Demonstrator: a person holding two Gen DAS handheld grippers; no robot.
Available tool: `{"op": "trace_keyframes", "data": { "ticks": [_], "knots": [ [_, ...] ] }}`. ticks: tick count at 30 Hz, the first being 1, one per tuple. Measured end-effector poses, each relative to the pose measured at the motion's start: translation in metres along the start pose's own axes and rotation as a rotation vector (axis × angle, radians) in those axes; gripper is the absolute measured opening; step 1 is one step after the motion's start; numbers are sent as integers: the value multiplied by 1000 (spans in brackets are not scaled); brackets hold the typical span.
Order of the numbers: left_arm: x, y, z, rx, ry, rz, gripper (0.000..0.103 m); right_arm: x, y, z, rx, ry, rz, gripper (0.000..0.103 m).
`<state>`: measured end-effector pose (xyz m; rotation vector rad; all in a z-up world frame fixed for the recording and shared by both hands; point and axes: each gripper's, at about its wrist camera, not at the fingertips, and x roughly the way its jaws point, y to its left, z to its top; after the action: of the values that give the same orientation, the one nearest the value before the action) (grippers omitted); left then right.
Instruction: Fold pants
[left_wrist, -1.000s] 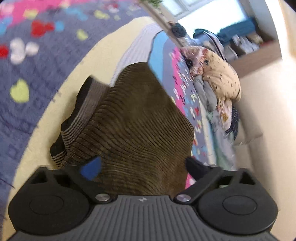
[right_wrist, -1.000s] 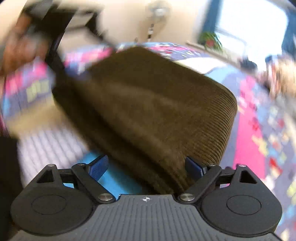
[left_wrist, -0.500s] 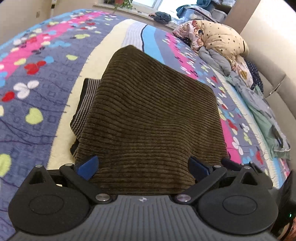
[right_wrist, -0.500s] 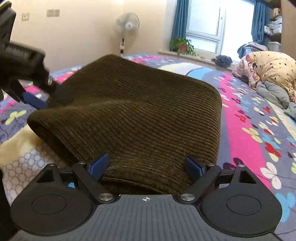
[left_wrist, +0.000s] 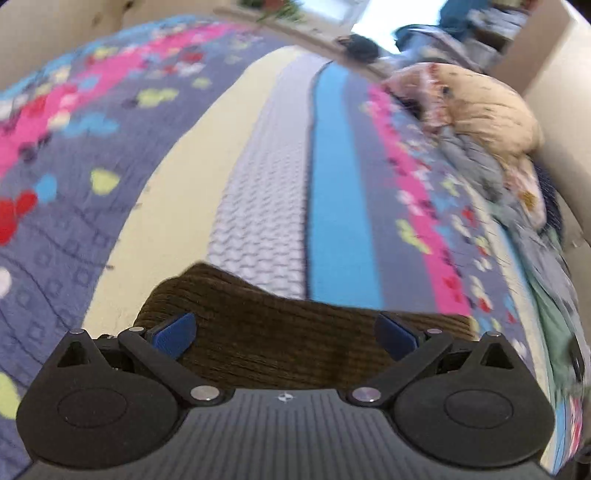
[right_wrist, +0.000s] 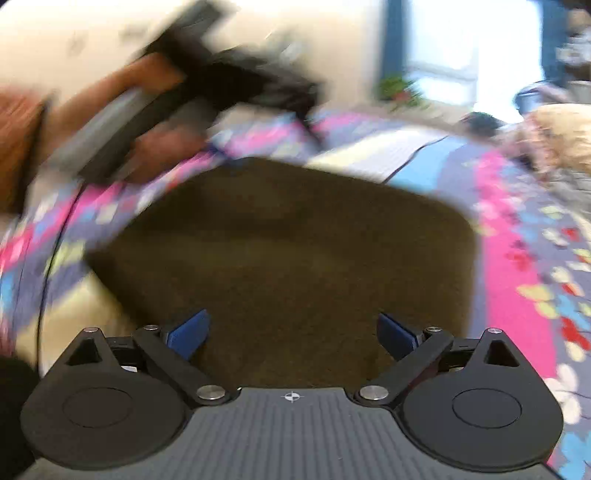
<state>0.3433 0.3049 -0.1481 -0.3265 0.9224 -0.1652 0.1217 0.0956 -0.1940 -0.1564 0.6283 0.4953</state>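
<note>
The brown corduroy pants (right_wrist: 288, 254) lie folded into a compact bundle on the patterned bedspread (left_wrist: 332, 192). In the left wrist view only their near edge (left_wrist: 280, 332) shows, low between the fingers. My left gripper (left_wrist: 284, 334) is open, its blue pads wide apart above that edge. My right gripper (right_wrist: 291, 332) is open over the near side of the bundle and holds nothing. The left gripper and the hand holding it appear blurred at the upper left of the right wrist view (right_wrist: 155, 103).
A pile of clothes and bedding (left_wrist: 491, 122) lies at the far right of the bed, also in the right wrist view (right_wrist: 554, 147). A window (right_wrist: 472, 51) and a plant (right_wrist: 399, 88) are beyond the bed. Both views are motion-blurred.
The left gripper has pulled back and up, so the pants fill less of its view. The right view now looks down on the bundle. Both stayed open.
</note>
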Motion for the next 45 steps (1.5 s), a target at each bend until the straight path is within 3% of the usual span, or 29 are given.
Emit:
{"op": "trace_keyframes", "data": {
  "ticks": [1, 4, 6, 8, 11, 15, 17, 19, 20, 22, 24, 26, 29, 37, 45],
  "knots": [
    [8, 4, 0, 14, -6, 5, 103, 6, 1, -7, -1, 32, 22, 98],
    [15, -1, -6, 129, -29, 44, 103, 11, 19, -32, -186, -7, -17, 100],
    [6, -14, -13, 218, -43, 79, 103, 12, 21, -36, -232, -12, -28, 100],
    [-14, -22, -25, 266, -57, 78, 103, 4, 10, -24, -116, -5, 11, 99],
    [-51, -17, -50, 252, -71, 28, 103, -13, -18, 1, 93, -33, 56, 99],
    [-77, 1, -99, 268, -78, 36, 103, -27, -40, 17, 161, -110, -35, 99],
    [-84, -1, -126, 364, -103, 70, 103, -14, -52, 15, 164, -42, -76, 99],
    [-84, -13, -147, 488, -120, 132, 103, 11, -58, 1, 129, 100, -76, 98],
    [-86, -23, -155, 528, -125, 191, 103, 12, -58, -5, 118, 81, -79, 98],
    [-98, -36, -157, 506, -105, 234, 103, 7, -59, 0, 110, 75, -91, 98],
    [-116, -45, -158, 403, -74, 257, 103, -7, -64, 16, 160, 91, -90, 99],
    [-141, -58, -162, 280, -51, 284, 103, -32, -68, 29, 188, 76, -101, 100],
    [-177, -83, -177, 223, -23, 317, 103, -79, -65, 43, 168, 36, -105, 102],
    [-237, -143, -220, 291, -80, 394, 103, -165, -35, 29, 199, 2, -86, 102],
    [-254, -158, -231, 334, -109, 413, 103, -193, -30, 15, 260, -4, -115, 102]
  ]
}}
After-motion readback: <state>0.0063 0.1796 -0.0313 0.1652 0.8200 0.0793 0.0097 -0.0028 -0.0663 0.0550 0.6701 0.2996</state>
